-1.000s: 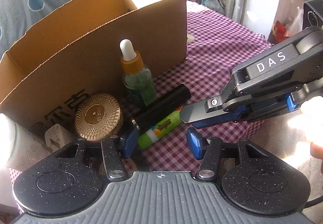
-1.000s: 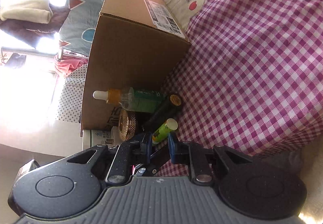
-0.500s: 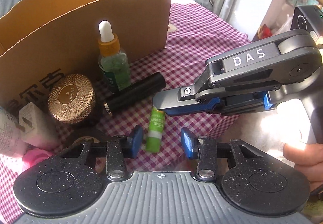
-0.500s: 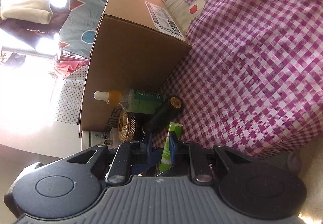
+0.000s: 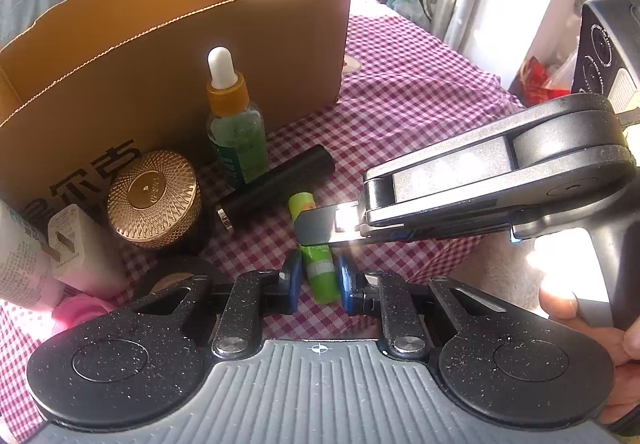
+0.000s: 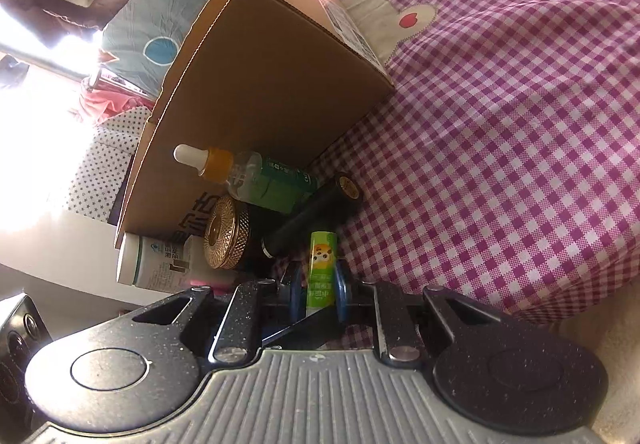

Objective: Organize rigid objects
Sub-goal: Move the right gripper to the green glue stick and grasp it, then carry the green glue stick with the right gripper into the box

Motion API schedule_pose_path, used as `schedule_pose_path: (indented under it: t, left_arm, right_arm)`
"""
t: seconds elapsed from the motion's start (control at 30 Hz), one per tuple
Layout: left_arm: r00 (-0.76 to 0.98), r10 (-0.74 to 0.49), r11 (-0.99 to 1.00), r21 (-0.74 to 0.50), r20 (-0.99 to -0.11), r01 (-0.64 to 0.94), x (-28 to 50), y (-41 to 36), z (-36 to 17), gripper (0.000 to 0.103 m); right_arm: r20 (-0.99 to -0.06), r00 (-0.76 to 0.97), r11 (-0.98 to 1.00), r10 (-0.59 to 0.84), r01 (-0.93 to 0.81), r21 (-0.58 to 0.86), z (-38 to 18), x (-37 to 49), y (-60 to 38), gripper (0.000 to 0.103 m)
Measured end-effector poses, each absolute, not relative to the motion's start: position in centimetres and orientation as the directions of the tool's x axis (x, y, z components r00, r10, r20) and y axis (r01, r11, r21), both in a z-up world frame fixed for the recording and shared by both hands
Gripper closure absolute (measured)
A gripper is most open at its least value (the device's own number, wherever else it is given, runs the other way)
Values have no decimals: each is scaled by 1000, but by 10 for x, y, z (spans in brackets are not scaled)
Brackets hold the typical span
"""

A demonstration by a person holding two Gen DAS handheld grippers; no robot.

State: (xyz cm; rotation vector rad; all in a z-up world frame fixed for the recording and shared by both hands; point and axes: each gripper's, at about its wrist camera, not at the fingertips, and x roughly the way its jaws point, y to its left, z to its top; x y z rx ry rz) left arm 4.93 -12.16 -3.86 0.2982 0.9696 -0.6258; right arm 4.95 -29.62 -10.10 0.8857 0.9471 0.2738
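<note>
The left gripper (image 5: 318,280) is clamped on the near end of a green glue stick (image 5: 316,268), its blue pads pressing both sides; the right gripper (image 6: 319,290) is closed on the same green glue stick (image 6: 321,268), its pads against the tube's flanks, so both grippers hold it at once; in the left wrist view the right gripper's dark finger crosses over the middle of the stick, and a hand (image 5: 592,328) grips its handle at the right edge. The stick lies over a purple checked tablecloth (image 5: 400,115), near the cloth's front edge; whether it touches the cloth cannot be told. Just beyond it lies a black tube (image 5: 276,183) on its side; behind that stands a dropper bottle (image 5: 236,123) with a white bulb and orange collar, upright against the front wall of an open cardboard box (image 5: 160,55); to the left sits a jar with a gold patterned lid (image 5: 154,197), and further left a white plug adapter (image 5: 76,248) leans beside a white bottle (image 5: 16,256); a pink object (image 5: 80,310) shows at the near left, partly hidden.
</note>
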Motion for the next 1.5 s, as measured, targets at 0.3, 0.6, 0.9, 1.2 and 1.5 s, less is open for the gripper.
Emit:
schedule_pose_path:
  t: [0.3,0.6,0.9,1.2,1.5]
  left_arm:
    - [427,-376,788,-41,-822,615,41,-116,-29,86]
    - [454,-411,778,-44,-791,627,31,-114,-16,86]
    - [531,-457,783,-40,-714,621,10,-97,22,86]
    - [682,-414,832,54,-603,553,34,-64,77,86]
    - [590,-360,911,-136,-723,390,152,-14,76,86]
  right_arm:
    - [-476,580,428,661,230,874,-130,46,-318,83]
    - [-411,633,380,656,195,904,-127,36,-327,84]
    - [-392,679,477,620,70,876,-67,19,-312,85]
    - [-343,683,590,645,-160,791,19,65,-269,85]
    - [-505,462,630,729,-165,759,32,217,-213,85]
